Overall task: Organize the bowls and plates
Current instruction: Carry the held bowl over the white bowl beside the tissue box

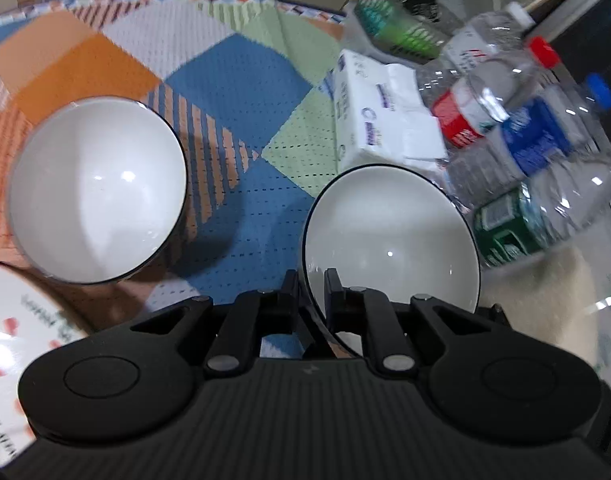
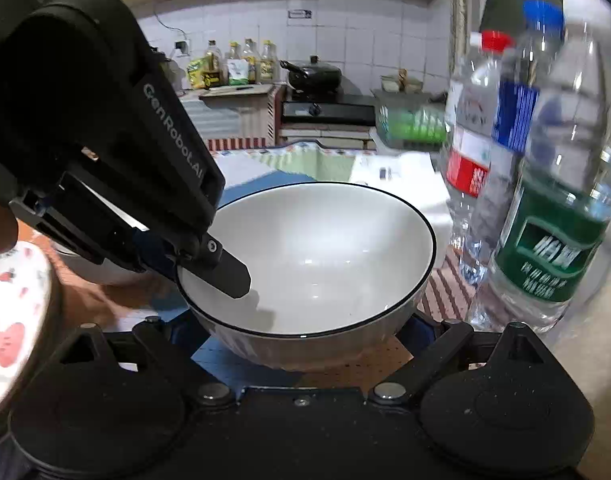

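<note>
The left gripper [image 1: 311, 280] has its jaws clamped on the near rim of a white bowl [image 1: 389, 236] with a dark edge, one finger [image 2: 229, 270] inside the bowl and one outside. The bowl sits tilted over the checked cloth [image 1: 233, 92] on the counter, just beside a cluster of water bottles [image 1: 517, 136] and a tissue pack [image 1: 381, 116]. A second white bowl [image 1: 97, 188] rests on the cloth well to the left, near a strawberry-patterned plate [image 1: 21, 340]. The right gripper's [image 2: 305, 344] jaws stand wide apart, below the held bowl, touching nothing.
</note>
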### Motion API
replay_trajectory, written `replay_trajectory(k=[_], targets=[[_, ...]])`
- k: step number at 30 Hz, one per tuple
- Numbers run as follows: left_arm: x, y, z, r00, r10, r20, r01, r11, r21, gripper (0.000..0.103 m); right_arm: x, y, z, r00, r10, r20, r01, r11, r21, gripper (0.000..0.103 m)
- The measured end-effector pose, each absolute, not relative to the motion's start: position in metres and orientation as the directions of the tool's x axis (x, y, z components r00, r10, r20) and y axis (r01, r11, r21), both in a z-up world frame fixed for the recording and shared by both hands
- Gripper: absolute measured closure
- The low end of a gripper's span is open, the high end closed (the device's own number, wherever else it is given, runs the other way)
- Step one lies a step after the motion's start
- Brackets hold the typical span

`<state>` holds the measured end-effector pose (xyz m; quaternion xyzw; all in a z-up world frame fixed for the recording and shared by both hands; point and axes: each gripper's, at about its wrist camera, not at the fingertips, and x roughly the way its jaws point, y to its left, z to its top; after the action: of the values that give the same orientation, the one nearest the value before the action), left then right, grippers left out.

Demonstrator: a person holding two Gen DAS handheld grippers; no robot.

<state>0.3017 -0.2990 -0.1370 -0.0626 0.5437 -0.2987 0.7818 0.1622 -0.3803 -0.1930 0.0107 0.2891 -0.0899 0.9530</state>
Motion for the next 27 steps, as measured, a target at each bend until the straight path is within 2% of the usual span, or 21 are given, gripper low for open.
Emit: replay_trajectory(k=[12,20,27], targets=[[0.226,-0.25,-0.058,0.279,-0.521,-0.807,0.46,0.81,-0.364,0.09,0.089,-0.332,-0.125,0.873,-0.099,-0.477,0.08,0.995,-0.061,0.006],[0.176,-0.206,-0.03,0.298,-0.493,-0.817,0.457,0.826,-0.331,0.09,0.041,-0.296,-0.101,0.902,-0.025,-0.431,0.001,0.998,-0.057,0.006],[0.138,-0.169,-0.02,0.29,-0.466,-0.836,0.464,0.832,-0.303,0.09,0.008,-0.264,-0.09,0.902,0.029,-0.431,-0.068,0.995,-0.074,0.006]])
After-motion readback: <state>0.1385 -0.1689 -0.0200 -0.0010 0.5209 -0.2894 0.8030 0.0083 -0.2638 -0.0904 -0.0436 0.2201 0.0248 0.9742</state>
